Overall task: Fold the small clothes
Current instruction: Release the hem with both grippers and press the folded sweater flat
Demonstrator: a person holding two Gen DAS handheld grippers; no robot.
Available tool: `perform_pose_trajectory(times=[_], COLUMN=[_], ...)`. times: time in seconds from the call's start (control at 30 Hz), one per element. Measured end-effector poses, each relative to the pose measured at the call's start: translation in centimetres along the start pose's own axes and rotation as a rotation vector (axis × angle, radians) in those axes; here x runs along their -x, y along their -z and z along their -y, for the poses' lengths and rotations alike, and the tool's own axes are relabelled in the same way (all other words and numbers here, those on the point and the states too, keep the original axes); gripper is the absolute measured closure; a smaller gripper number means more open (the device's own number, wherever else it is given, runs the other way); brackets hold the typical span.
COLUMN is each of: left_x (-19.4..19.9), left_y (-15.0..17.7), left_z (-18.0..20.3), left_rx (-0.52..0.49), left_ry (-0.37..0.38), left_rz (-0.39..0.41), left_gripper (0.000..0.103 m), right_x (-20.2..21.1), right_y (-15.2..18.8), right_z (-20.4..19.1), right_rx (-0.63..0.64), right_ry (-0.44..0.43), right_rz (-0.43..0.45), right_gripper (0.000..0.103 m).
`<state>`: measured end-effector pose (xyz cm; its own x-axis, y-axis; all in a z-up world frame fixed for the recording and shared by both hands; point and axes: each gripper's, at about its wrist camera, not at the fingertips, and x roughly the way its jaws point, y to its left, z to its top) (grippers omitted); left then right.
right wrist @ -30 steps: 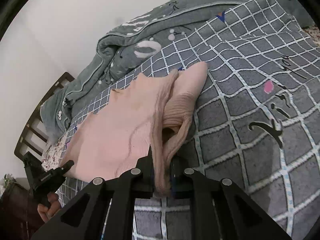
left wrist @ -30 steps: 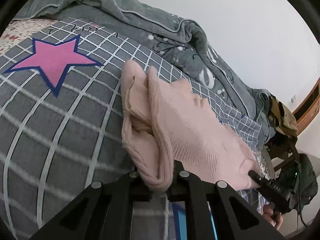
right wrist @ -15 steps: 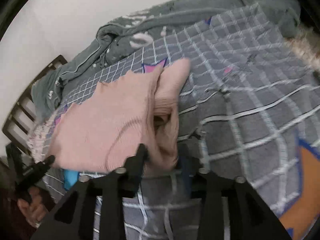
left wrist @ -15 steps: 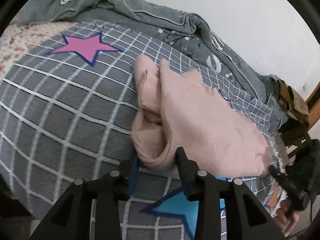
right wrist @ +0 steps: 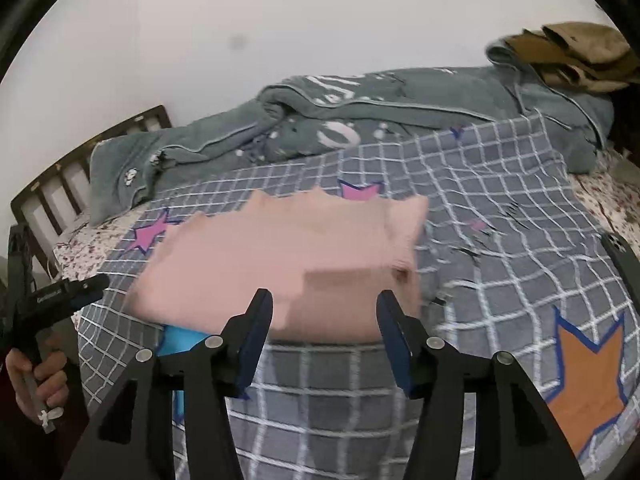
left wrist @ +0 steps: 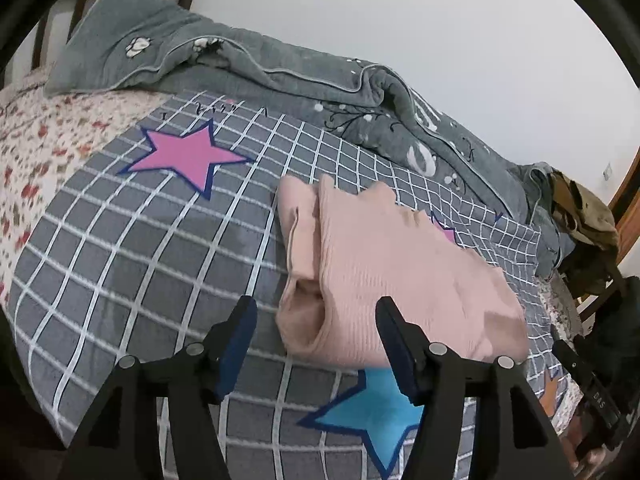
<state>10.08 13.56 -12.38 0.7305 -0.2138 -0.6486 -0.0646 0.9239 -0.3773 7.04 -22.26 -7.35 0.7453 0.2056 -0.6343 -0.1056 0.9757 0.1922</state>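
Observation:
A folded pink knit garment [left wrist: 384,276] lies flat on the grey checked bedspread [left wrist: 132,248]; it also shows, blurred, in the right wrist view [right wrist: 288,260]. My left gripper [left wrist: 316,344] is open and empty, its jaws spread wide just in front of the garment's near left edge. My right gripper [right wrist: 324,332] is open and empty, its jaws spread in front of the garment's near right edge. The left gripper also shows at the left of the right wrist view [right wrist: 76,288], held by a hand.
A rumpled grey duvet [left wrist: 280,80] lies along the wall side of the bed. Brown clothes [left wrist: 584,216] are heaped at the right end. A wooden headboard [right wrist: 64,176] stands at the left end. The bedspread bears pink, blue and orange stars.
Both grippers have let go of the pink garment's edges, opened wide and drawn back. The garment now lies folded on the bedspread.

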Motion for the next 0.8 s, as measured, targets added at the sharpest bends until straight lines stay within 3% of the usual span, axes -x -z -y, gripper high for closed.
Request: perform_pose_trajectory(times=[0.2,0.43,0.57,0.8], left_x=[-3.1,-6.8,-8.5,-9.4], left_y=[-1.3,-2.4,-3.7,-4.4], left_z=[0.1,-0.5,-1.3,-2.2], left_rx=[-0.011,-0.067,-0.124,-0.161], left_ry=[-0.008,0.002,-0.011,0.060], left_rz=[0.010,-0.012,-0.020,-0.020], left_gripper=[0.041,0.041,0.041,0.039], right_x=[-4.4,-13.8,-18.4,-23.8], right_y=[-0.6,-2.4,-3.7,-6.6], right_z=[-4.0,-7.2,-7.9,-7.3], right_rx=[0.031,0.128,0.148,0.123], right_ry=[-0.012,0.036,0.116,0.174], right_rz=[-0.006,-0.111,-0.178,-0.250], right_gripper=[0.049,0.049,0.049,0.049])
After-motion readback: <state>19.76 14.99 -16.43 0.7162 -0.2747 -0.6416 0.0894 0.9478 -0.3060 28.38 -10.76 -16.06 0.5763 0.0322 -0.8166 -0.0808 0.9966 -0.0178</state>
